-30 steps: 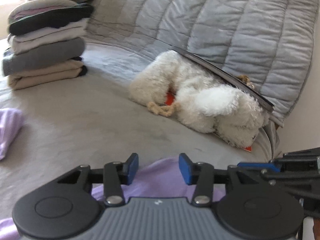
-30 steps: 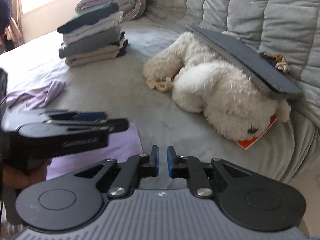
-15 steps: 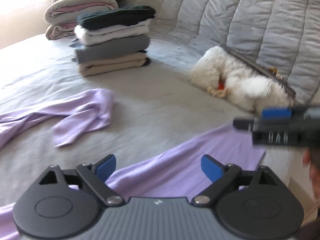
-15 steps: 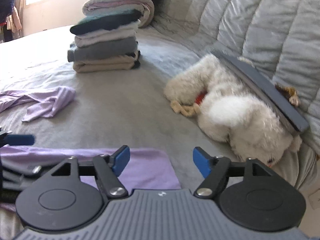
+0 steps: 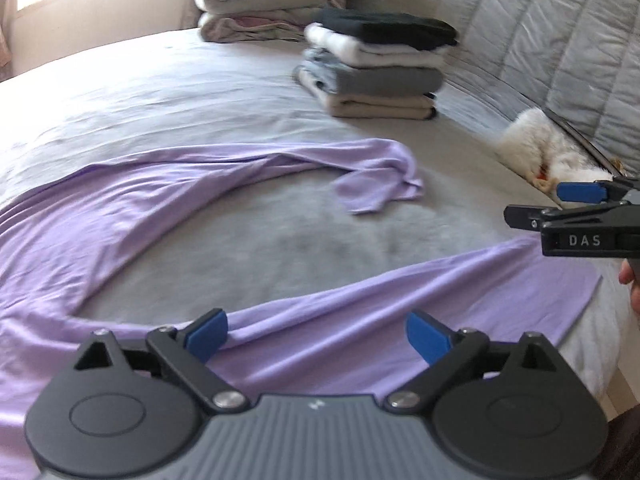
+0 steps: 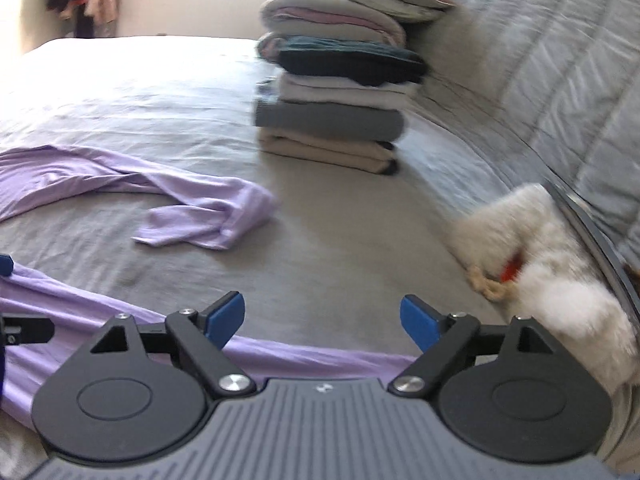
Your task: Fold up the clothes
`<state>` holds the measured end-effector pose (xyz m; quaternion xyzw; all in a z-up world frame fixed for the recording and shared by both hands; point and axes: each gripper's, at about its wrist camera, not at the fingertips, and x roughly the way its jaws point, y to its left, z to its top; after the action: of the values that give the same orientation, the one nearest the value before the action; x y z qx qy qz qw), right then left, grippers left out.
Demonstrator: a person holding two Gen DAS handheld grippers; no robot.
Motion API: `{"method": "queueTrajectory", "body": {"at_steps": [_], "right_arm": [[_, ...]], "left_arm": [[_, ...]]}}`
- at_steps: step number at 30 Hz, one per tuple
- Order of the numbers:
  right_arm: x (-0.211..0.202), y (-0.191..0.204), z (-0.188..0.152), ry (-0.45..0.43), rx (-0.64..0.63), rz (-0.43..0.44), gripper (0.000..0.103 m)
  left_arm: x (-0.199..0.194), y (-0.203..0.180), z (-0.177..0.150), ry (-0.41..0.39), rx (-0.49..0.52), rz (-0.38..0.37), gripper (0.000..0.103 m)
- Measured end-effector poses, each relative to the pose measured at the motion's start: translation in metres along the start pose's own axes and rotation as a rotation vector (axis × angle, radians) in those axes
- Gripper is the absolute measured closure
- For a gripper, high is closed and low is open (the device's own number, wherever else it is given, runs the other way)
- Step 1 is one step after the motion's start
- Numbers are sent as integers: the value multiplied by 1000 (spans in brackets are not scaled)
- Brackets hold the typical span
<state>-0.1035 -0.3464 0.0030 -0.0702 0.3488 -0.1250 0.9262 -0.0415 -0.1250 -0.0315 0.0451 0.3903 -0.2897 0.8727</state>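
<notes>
In the left wrist view, the left gripper (image 5: 316,332) is released above the long lilac jersey garment (image 5: 160,208), spread in an arc on the grey bed sheet (image 5: 160,92).

In the right wrist view, the right gripper (image 6: 322,320) is opening, nothing between its jaws. Each should probably grasp a flat edge, not a bunched sleeve.

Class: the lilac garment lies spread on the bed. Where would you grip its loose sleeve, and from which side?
Grip the sleeve at its crumpled cuff end, probably coming from the near bed edge. The bunched folds there stand proud of the sheet, giving the fingers an edge; the rest of the lilac garment lies flat.
</notes>
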Motion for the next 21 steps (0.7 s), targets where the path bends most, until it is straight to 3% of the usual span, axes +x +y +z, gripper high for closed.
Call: {"method": "queueTrajectory", "body": {"at_steps": [14, 17, 20, 21], "right_arm": [[26, 106, 39, 46, -10, 414, 16], [26, 125, 42, 44, -7, 522, 28], [31, 145, 46, 92, 4, 645, 45], [32, 151, 46, 114, 13, 685, 47]], "left_arm": [[-40, 112, -29, -44, -166, 110, 6], [-47, 123, -36, -66, -164, 87, 6], [-53, 127, -43, -74, -130, 83, 6], [-54, 127, -45, -76, -113, 85, 5]]}}
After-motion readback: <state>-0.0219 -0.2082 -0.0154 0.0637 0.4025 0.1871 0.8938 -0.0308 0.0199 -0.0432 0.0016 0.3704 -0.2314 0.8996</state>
